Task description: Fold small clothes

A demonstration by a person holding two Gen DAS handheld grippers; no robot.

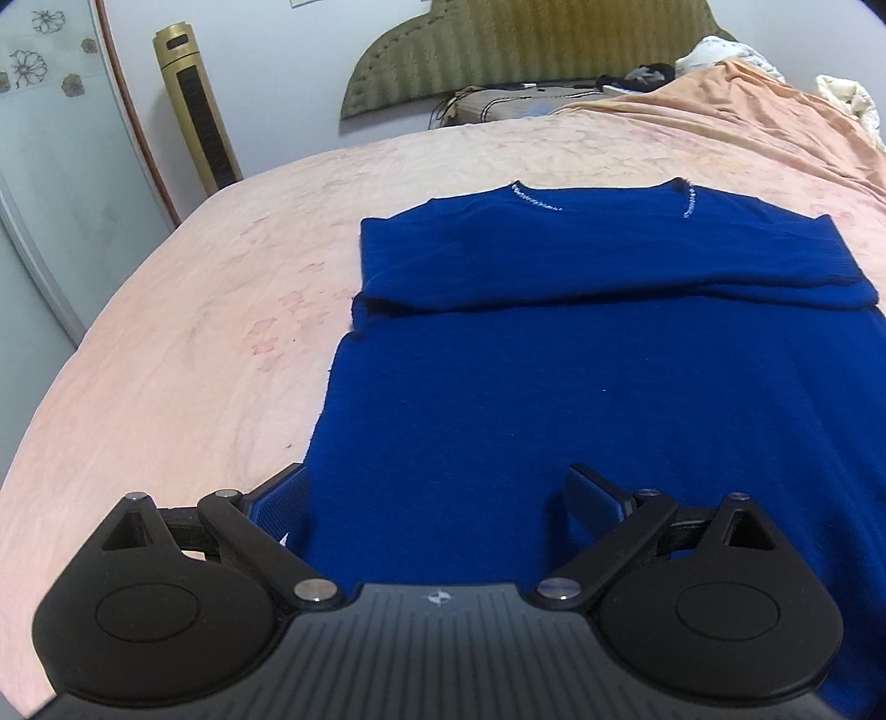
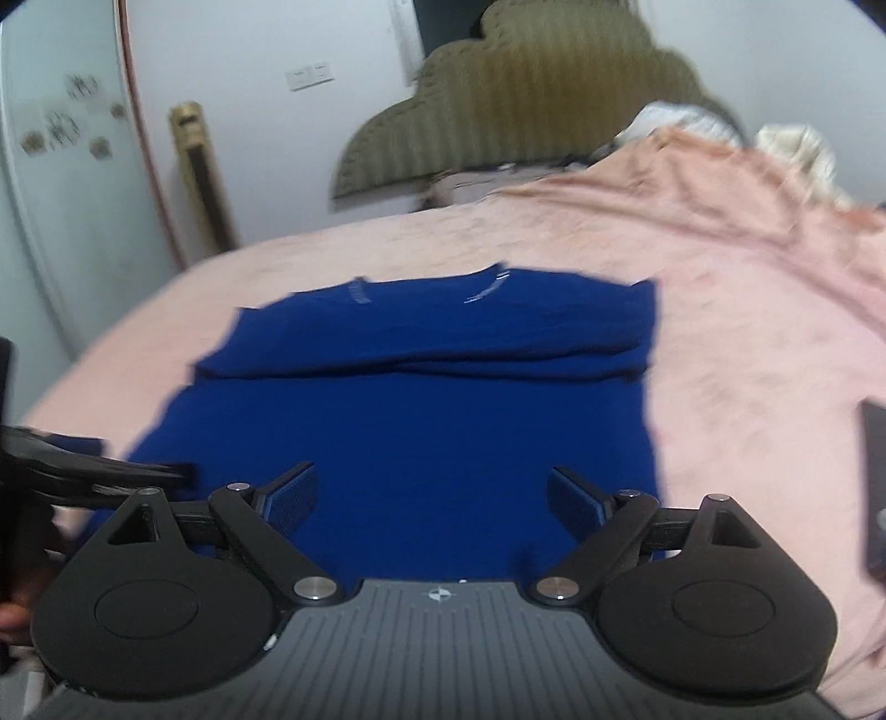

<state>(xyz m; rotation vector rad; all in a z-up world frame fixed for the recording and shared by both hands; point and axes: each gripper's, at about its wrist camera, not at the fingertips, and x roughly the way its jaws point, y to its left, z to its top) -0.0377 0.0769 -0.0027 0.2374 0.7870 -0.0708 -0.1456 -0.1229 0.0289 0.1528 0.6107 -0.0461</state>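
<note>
A dark blue knitted sweater [image 1: 581, 376] lies flat on the pink bed sheet [image 1: 183, 332], neckline at the far end, both sleeves folded across the chest in a band. My left gripper [image 1: 434, 493] hovers over the near left hem, open, with only cloth lying below the gap between its pads. In the right wrist view the same sweater [image 2: 432, 410] lies ahead, blurred. My right gripper [image 2: 432, 493] stands open over the near right part of the hem, nothing pinched between its pads. At that view's left edge the other gripper shows as a dark blurred shape [image 2: 72, 471].
A padded olive headboard [image 1: 526, 50] and a rumpled orange blanket [image 1: 736, 116] sit at the far end of the bed. A gold tower fan [image 1: 196, 105] stands by the wall on the left. A dark flat object [image 2: 875, 476] lies on the sheet at right.
</note>
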